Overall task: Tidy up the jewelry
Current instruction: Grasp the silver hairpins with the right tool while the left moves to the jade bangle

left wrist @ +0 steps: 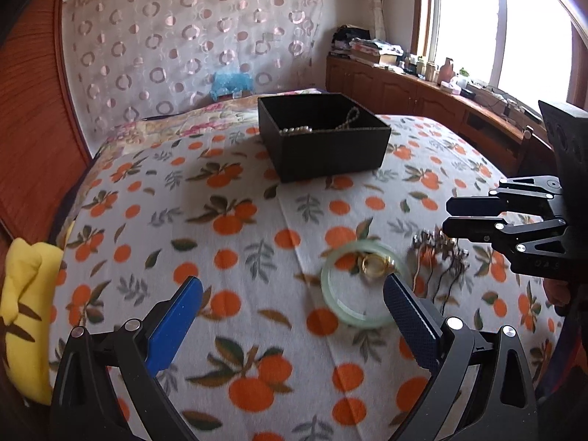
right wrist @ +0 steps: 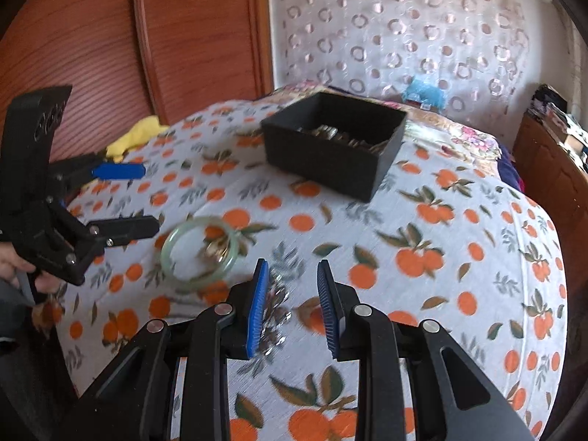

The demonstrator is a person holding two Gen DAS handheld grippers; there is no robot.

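A pale green bangle (left wrist: 352, 318) lies on the orange-print bedspread with gold rings (left wrist: 375, 264) inside it. Just right of it is a heap of silver chain jewelry (left wrist: 437, 253). My left gripper (left wrist: 292, 286) hovers wide open, and its right finger covers the bangle's near right edge. My right gripper (right wrist: 292, 272) is open by a narrow gap above the silver chain (right wrist: 277, 301), which shows beside its left pad; nothing is pinched. It appears at the right edge of the left wrist view (left wrist: 449, 217). The bangle (right wrist: 167, 253) lies between both grippers. A black box (left wrist: 323, 147) farther back holds pearls (left wrist: 296, 130).
A yellow cloth (left wrist: 25, 294) lies at the bed's left edge by the wooden headboard (left wrist: 33, 128). A wooden cabinet (left wrist: 422, 92) cluttered with bottles runs under the window on the right. A hand (right wrist: 14, 264) holds the left gripper (right wrist: 150, 197).
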